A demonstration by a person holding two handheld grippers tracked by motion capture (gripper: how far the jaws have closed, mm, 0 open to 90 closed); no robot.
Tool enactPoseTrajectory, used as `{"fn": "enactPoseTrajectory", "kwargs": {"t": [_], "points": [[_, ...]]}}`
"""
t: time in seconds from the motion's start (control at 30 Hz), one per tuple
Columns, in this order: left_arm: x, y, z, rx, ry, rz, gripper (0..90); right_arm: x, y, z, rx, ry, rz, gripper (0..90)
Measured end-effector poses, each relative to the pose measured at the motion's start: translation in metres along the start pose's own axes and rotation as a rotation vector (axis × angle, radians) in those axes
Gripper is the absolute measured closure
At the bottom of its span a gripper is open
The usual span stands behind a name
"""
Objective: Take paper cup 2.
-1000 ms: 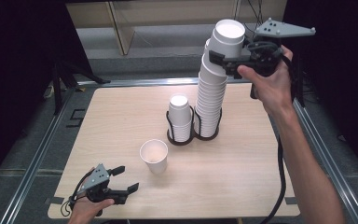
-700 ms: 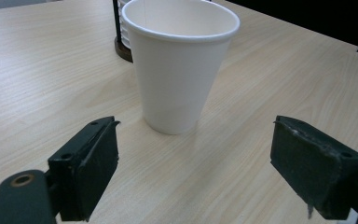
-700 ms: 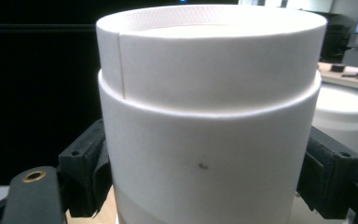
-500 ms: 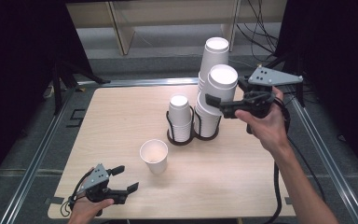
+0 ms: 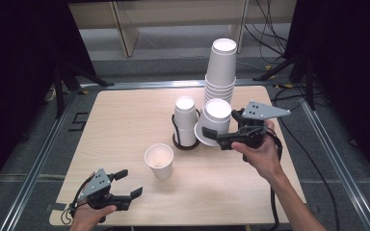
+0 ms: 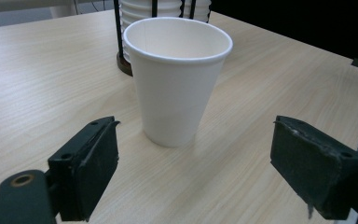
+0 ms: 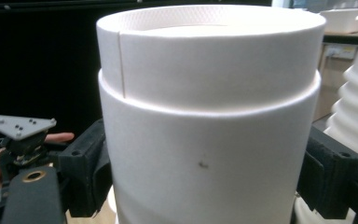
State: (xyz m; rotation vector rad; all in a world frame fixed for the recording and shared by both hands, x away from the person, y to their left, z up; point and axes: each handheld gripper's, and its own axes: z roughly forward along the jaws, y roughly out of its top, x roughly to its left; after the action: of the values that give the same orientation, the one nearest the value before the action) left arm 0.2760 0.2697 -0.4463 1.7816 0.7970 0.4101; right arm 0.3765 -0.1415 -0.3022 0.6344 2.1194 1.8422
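Two cup stacks (image 5: 185, 122), one loose cup (image 5: 159, 160), one cup (image 5: 214, 122) seemingly held upside-down.

There are two stacks of paper cups in one black holder (image 5: 176, 139) — a tall stack (image 5: 220, 72) and a short stack (image 5: 185, 120). One cup (image 5: 159, 161) stands alone on the desk (image 5: 120, 120). One more cup (image 5: 213, 121) is held up — upside down.

R gripper (image 5: 211, 136) clamped shut on cup (image 5: 214, 121), arm extended; L gripper (image 5: 130, 184) low, jaws apart, empty.
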Motion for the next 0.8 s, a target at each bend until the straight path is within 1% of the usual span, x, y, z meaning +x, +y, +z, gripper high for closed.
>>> {"fn": "enactPoseTrajectory", "kwargs": {"t": [0.03, 0.07, 0.1, 0.13, 0.17, 0.2, 0.23, 0.27, 0.3, 0.33, 0.37, 0.4, 0.43, 0.47, 0.5, 0.53, 0.57, 0.6, 0.63, 0.67, 0.7, 0.73, 0.77, 0.8], "points": [[-0.001, 0.001, -0.001, 0.005, 0.004, 0.000, 14.9, 0.001, -0.005, 0.002, -0.003, 0.018, 0.001, 18.2], [0.000, 0.001, 0.001, -0.017, -0.009, -0.001, 14.9, 0.003, -0.008, 0.003, 0.006, 0.017, 0.007, 18.2], [-0.001, 0.001, 0.000, -0.016, -0.011, 0.002, 14.9, 0.006, -0.012, 0.005, 0.007, 0.033, 0.021, 18.2], [-0.001, 0.002, 0.000, -0.007, -0.007, 0.004, 14.9, 0.007, -0.016, 0.007, 0.013, 0.034, 0.002, 18.2], [-0.002, 0.002, -0.001, -0.002, -0.001, 0.004, 14.9, 0.009, -0.019, 0.010, 0.014, 0.044, -0.002, 18.2], [-0.002, 0.003, 0.000, -0.025, -0.017, 0.008, 14.9, 0.011, -0.022, 0.013, 0.014, 0.056, 0.003, 18.2], [-0.003, 0.003, 0.000, -0.031, -0.018, 0.006, 14.9, 0.014, -0.026, 0.015, 0.044, 0.068, 0.017, 18.2], [-0.003, 0.004, 0.000, -0.029, -0.015, 0.008, 14.9, 0.015, -0.029, 0.017, 0.044, 0.071, 0.016, 18.2], [-0.004, 0.005, -0.001, -0.023, -0.008, 0.003, 14.9, 0.016, -0.031, 0.019, 0.041, 0.076, -0.004, 18.2], [-0.004, 0.005, 0.000, -0.037, -0.017, 0.011, 14.9, 0.017, -0.033, 0.021, 0.045, 0.091, 0.004, 18.2], [-0.005, 0.006, 0.000, -0.037, -0.023, 0.014, 14.9, 0.019, -0.036, 0.023, 0.042, 0.105, 0.010, 18.2], [-0.006, 0.006, 0.001, -0.053, -0.032, 0.011, 14.9, 0.021, -0.039, 0.025, 0.050, 0.112, 0.016, 18.2], [-0.007, 0.008, 0.001, -0.052, -0.033, 0.012, 14.9, 0.022, -0.041, 0.027, 0.059, 0.114, 0.014, 18.2], [-0.008, 0.009, 0.001, -0.053, -0.038, 0.019, 14.9, 0.023, -0.044, 0.030, 0.060, 0.126, 0.009, 18.2], [-0.009, 0.010, 0.002, -0.069, -0.051, 0.024, 14.9, 0.025, -0.047, 0.032, 0.062, 0.133, 0.008, 18.2], [-0.011, 0.012, 0.002, -0.060, -0.046, 0.030, 14.9, 0.027, -0.049, 0.034, 0.069, 0.151, 0.020, 18.2], [-0.013, 0.014, 0.002, -0.063, -0.056, 0.038, 14.9, 0.028, -0.050, 0.036, 0.071, 0.152, 0.013, 18.2], [-0.015, 0.015, 0.003, -0.066, -0.065, 0.044, 14.9, 0.030, -0.052, 0.038, 0.075, 0.153, 0.018, 18.2], [-0.017, 0.016, 0.005, -0.092, -0.080, 0.038, 14.9, 0.031, -0.053, 0.039, 0.074, 0.157, 0.000, 18.2], [-0.019, 0.018, 0.006, -0.082, -0.092, 0.048, 14.9, 0.033, -0.054, 0.040, 0.084, 0.164, 0.012, 18.2], [-0.020, 0.018, 0.008, -0.094, -0.104, 0.049, 14.9, 0.035, -0.056, 0.043, 0.078, 0.176, 0.016, 18.2], [-0.023, 0.020, 0.008, -0.092, -0.107, 0.055, 14.8, 0.035, -0.057, 0.044, 0.083, 0.181, 0.015, 18.2], [-0.025, 0.021, 0.010, -0.102, -0.121, 0.051, 14.9, 0.037, -0.058, 0.045, 0.091, 0.187, 0.012, 18.2], [-0.026, 0.022, 0.011, -0.099, -0.128, 0.054, 14.9, 0.038, -0.060, 0.047, 0.100, 0.189, 0.019, 18.2]]}}
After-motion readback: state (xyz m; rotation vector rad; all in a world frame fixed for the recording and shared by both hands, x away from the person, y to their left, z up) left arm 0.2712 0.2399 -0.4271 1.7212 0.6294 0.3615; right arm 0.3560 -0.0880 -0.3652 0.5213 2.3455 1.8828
